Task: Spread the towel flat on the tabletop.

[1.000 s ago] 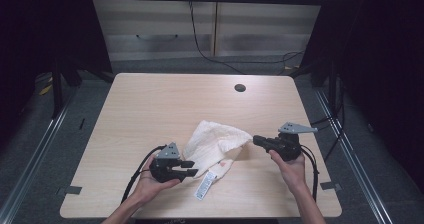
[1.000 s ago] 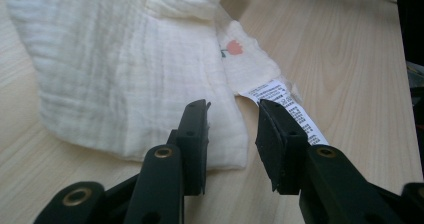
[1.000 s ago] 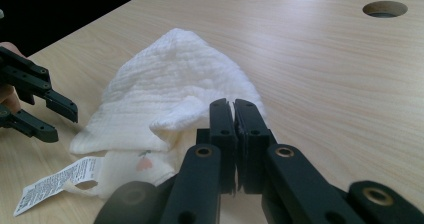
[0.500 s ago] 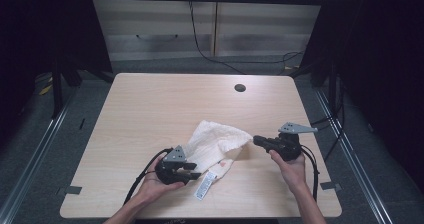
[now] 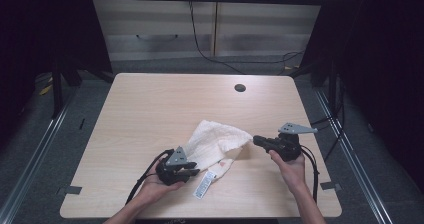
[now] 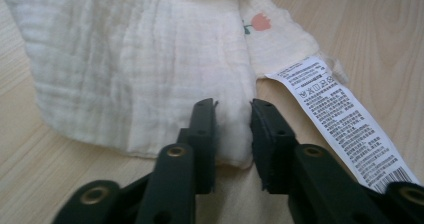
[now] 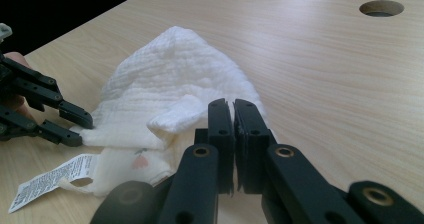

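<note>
1. L gripper sits low on the table, near the person's edge, held in the left hand. Jaws apart by a small gap, pads either side of the cloth's near edge, not pinched down on it.
2. Cloth – cream, crinkled muslin, bunched in a loose heap – lies straight ahead of the L jaws and runs across to the R gripper.
3. In the left gripper view the cloth edge reaches right in between the jaw tips; a bit of hem lies in the gap.
4. Care label, white w/ print & barcode, lies flat on the wood just beside the L gripper's right-hand jaw. A small pink flower print sits on the hem ahead of it.
5. R gripper held in the right hand, tips at the cloth's far corner. Jaws pressed together, barely a slit btwn the pads. Can't tell if any fabric is caught – cloth lies just ahead of and beside the tips.
6. From the right gripper view, L gripper shows beyond the cloth, jaws parted at its edge; label lies below it.
7. Cable hole in the tabletop, well beyond both grippers.
</note>
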Demonstrator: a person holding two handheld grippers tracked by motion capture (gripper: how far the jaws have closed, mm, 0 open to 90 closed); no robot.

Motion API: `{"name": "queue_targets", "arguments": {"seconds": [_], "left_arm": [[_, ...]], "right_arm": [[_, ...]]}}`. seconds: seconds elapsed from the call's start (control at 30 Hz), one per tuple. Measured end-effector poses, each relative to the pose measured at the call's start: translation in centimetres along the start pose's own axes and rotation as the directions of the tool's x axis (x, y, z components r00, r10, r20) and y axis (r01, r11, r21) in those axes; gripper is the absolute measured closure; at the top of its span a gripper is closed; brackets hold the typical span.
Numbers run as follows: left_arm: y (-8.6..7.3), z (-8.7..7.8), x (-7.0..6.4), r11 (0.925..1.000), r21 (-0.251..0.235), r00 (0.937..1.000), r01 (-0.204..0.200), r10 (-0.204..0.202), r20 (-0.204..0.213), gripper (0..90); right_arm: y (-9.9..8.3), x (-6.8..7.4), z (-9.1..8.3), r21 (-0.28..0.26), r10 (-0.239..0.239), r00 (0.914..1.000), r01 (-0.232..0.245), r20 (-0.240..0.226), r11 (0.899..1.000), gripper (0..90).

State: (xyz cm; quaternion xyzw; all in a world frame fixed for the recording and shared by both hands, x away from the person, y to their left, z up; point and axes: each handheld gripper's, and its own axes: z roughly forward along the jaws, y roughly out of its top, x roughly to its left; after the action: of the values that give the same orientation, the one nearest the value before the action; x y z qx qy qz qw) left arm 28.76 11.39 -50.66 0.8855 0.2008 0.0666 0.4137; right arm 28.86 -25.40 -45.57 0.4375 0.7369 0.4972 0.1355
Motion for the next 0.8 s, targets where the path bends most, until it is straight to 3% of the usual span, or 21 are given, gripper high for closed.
{"name": "queue_targets", "arguments": {"seconds": [0.07, 0.13, 0.27, 0.47, 0.53, 0.63, 0.73, 0.8], "left_arm": [[-0.1, -0.1, 0.6, 0.9988, 0.0, 0.9986, 0.048, -0.048, 0.02, 83.4], [-0.2, -0.3, 1.0, 0.9972, -0.001, 0.9965, 0.075, -0.075, 0.037, 84.7], [-0.1, -0.8, 1.3, 0.9959, -0.012, 0.9951, 0.09, -0.09, 0.041, 85.4], [0.2, -2.5, 2.1, 0.9895, -0.09, 0.9927, 0.113, -0.109, 0.052, 85.4], [0.2, -3.0, 2.6, 0.9852, -0.114, 0.9911, 0.128, -0.123, 0.052, 85.4], [0.1, -4.3, 3.6, 0.9717, -0.162, 0.9848, 0.172, -0.165, 0.054, 85.5], [0.4, -5.5, 4.1, 0.967, -0.193, 0.986, 0.166, -0.162, 0.04, 85.5], [0.7, -6.4, 4.2, 0.9571, -0.229, 0.984, 0.178, -0.174, 0.04, 85.4]], "right_arm": [[0.0, 0.0, 0.0, 0.002, -0.003, 1.0, 0.003, 0.001, 1.0, 87.0], [0.0, -0.1, 0.0, 0.0, -0.004, 1.0, 0.004, 0.0, 1.0, 87.1], [0.0, -0.2, -0.3, -0.005, 0.003, 1.0, -0.003, 0.002, 1.0, 87.1], [0.1, -0.2, -0.5, -0.014, 0.005, 1.0, -0.005, 0.001, 1.0, 87.2], [0.2, -0.2, -0.6, -0.018, 0.002, 1.0, -0.002, 0.0, 1.0, 87.3], [0.3, -0.1, -0.7, -0.017, 0.001, 1.0, -0.001, -0.002, 1.0, 87.5], [0.5, 0.0, -0.8, -0.023, -0.003, 1.0, 0.003, -0.006, 1.0, 87.6], [0.8, 0.1, -0.9, -0.031, -0.012, 0.9999, 0.011, -0.007, 0.999, 87.6]]}}
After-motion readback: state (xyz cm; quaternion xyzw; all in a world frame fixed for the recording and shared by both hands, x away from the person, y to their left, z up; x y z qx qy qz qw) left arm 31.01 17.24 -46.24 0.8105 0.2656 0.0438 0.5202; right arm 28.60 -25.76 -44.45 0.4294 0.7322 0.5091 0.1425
